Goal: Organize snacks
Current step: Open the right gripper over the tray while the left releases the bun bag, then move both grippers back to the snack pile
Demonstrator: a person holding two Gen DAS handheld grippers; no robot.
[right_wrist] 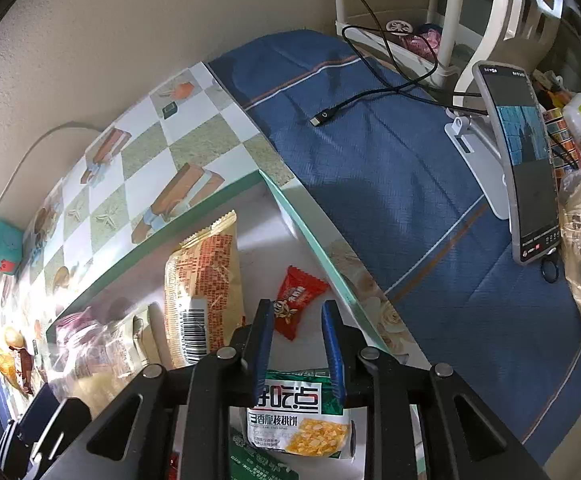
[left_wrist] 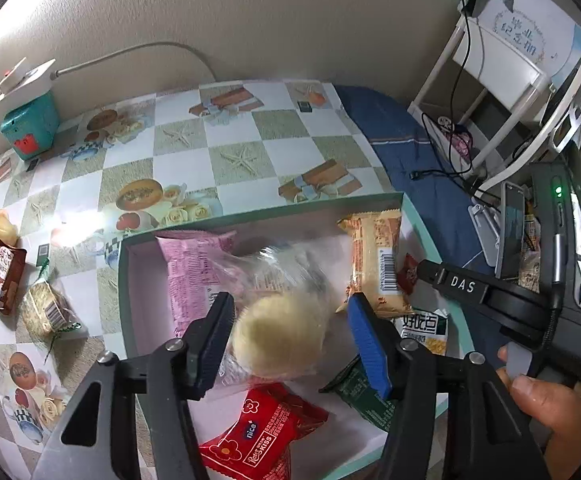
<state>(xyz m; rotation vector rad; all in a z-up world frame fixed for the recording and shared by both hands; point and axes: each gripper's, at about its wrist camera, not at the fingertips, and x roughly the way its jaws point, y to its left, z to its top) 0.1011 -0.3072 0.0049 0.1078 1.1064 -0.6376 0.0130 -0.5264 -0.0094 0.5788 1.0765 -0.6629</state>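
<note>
My left hand-held gripper (left_wrist: 290, 332) hangs over the shallow green-rimmed box (left_wrist: 250, 213) with its blue pads spread wide, and a pale round pastry in clear wrap (left_wrist: 280, 334) sits between them, blurred, touching neither pad as far as I can tell. Inside the box lie a pink packet (left_wrist: 192, 272) at the far left, an orange-tan packet with a barcode (left_wrist: 376, 264) at the far right, a red packet (left_wrist: 262, 436) close under my fingers and a dark green packet (left_wrist: 364, 394) beside it. My right hand-held gripper (right_wrist: 296, 344) is also parted, moderately, and holds nothing; below it rests the green-and-white walnut biscuit packet (right_wrist: 298, 420), and just past its tips lies a small red candy (right_wrist: 294, 302). Outside the box on the checkered counter (left_wrist: 178, 148) sit a brown packet (left_wrist: 4, 276) and a tied clear bag of biscuits (left_wrist: 48, 308), well apart from the box. A teal box (left_wrist: 30, 128) stands at the counter's far corner, and a phone on a stand (right_wrist: 522, 160) rests on the blue cloth (right_wrist: 390, 184).
</note>
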